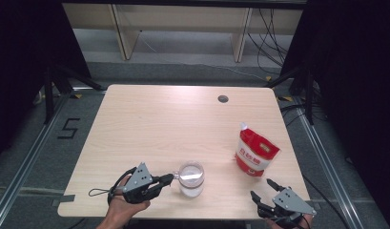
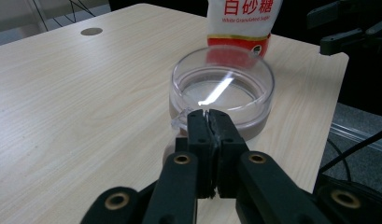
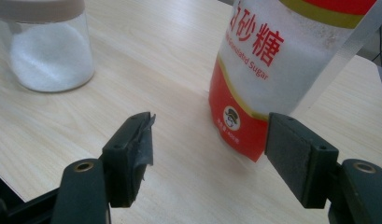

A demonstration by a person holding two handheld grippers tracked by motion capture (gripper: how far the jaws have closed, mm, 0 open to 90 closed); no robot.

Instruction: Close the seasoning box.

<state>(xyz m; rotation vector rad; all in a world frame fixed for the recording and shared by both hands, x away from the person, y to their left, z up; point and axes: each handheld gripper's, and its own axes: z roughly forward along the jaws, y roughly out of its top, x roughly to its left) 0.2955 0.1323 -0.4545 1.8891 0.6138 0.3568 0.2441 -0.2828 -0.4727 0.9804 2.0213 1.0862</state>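
**Left gripper pinches the jar's lid tab; right gripper waits open by the sugar bag**

At the lower centre of the high view, a clear jar point(image 1: 190, 179) stands upright on the table point(image 1: 173, 124), near its front edge. The jar holds a layer of white grains and wears a transparent lid. The left gripper point(image 1: 168, 179) comes in from the lower left of that frame, held in a hand point(image 1: 123, 207) at the bottom edge, and points toward the jar's left side. In the left gripper view the two black jaws stand pressed together at the middle of the frame, clamped on a small clear tab point(image 2: 181, 120) that juts from the rim of the lid point(image 2: 223, 84).

Right of the jar in the high view, well apart from it, a red and white sugar bag point(image 1: 254, 152) stands upright. In the left gripper view the bag rises at the top, behind the jar.

The right gripper point(image 1: 263, 189) sits at the lower right of the high view, just below the bag, its jaws spread wide and aimed up toward it. In the right gripper view the two jaws rise from the bottom corners with a broad gap between them; the bag fills the upper right, its lower red band just above the right-hand jaw, but neither pad touches it. The jar shows at the upper left of that view.

A small round hole point(image 1: 223, 98) lies in the table near its far edge, in the upper middle of the high view.
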